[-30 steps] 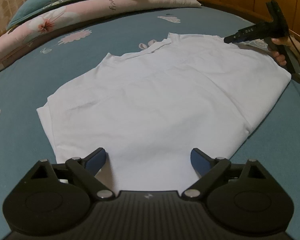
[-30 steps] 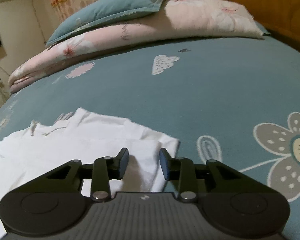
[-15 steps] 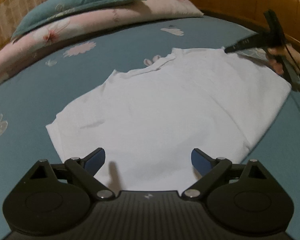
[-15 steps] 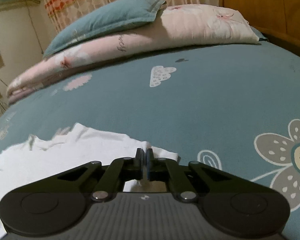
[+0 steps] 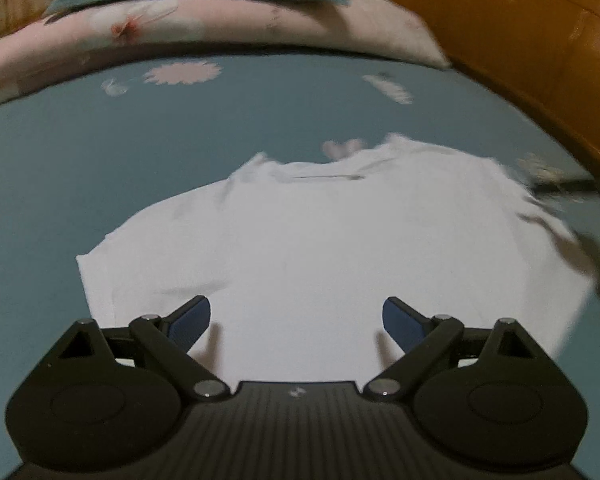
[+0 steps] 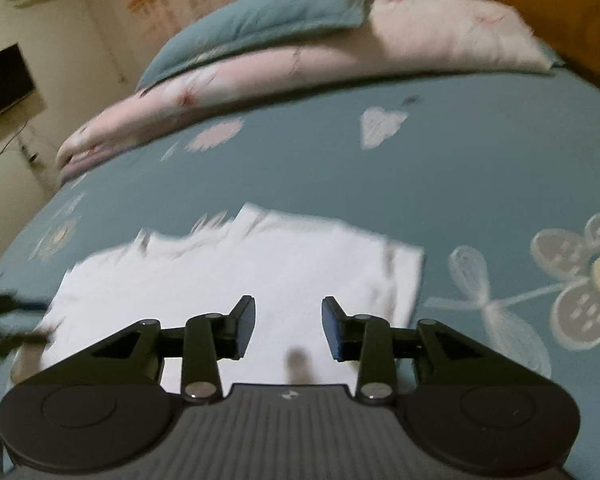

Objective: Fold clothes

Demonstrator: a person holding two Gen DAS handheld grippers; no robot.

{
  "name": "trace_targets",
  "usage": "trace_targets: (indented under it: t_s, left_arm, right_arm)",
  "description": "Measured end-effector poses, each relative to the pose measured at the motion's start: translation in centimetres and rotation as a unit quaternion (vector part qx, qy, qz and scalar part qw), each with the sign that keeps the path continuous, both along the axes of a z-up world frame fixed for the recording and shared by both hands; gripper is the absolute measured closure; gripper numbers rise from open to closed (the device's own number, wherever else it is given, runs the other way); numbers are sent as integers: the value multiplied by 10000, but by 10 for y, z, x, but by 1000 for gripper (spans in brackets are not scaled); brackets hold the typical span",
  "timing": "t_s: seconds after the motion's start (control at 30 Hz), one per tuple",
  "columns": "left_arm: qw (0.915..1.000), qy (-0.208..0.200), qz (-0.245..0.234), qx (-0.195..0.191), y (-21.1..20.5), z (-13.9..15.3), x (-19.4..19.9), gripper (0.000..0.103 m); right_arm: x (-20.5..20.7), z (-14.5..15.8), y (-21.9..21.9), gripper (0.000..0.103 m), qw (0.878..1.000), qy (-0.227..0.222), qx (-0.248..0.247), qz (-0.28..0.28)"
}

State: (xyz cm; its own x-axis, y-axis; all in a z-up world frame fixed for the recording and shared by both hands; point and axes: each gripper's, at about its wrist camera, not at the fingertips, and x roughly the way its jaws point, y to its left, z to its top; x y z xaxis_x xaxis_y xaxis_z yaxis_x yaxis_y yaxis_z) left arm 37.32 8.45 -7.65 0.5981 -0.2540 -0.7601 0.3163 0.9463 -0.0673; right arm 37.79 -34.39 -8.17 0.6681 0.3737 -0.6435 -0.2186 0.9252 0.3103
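Left wrist: white shirt [image 5: 320, 248] lies flat, blurred.

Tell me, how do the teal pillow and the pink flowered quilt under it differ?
The teal pillow is plain and lies on top; the pink flowered quilt is patterned and lies beneath. The pillow is shorter; the quilt stretches out past it on both sides. Both sit at the far edge of the teal bedsheet, beyond the white T-shirt.

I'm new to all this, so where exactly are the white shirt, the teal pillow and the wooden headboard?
white shirt [image 5: 320, 248], left wrist view, middle of its flat body.
teal pillow [image 6: 260, 24], right wrist view, its broad top face.
wooden headboard [image 5: 520, 32], left wrist view, its curved panel.
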Motion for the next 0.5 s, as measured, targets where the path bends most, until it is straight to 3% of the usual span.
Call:
trace_targets:
  t_s: [0.1, 0.27, 0.37, 0.5]
  left_arm:
    - [9989, 167, 370, 232, 17, -19, 12, 9]
    - [9968, 173, 469, 628, 25, -3, -18, 10]
    - [9990, 66, 125, 427, 11, 13, -43, 10]
    - [9981, -84, -542, 277, -21, 15, -78, 9]
  right_arm:
    - [-5, -14, 2, 56, 9996, 231, -86, 120]
    - [-28, -12, -14, 55, 9986, 140, -473, -198]
    - [-50, 5, -4, 51, 9994, -30, -341, -94]
    - [-84, 12, 49, 50, 9966, -142, -264, 773]
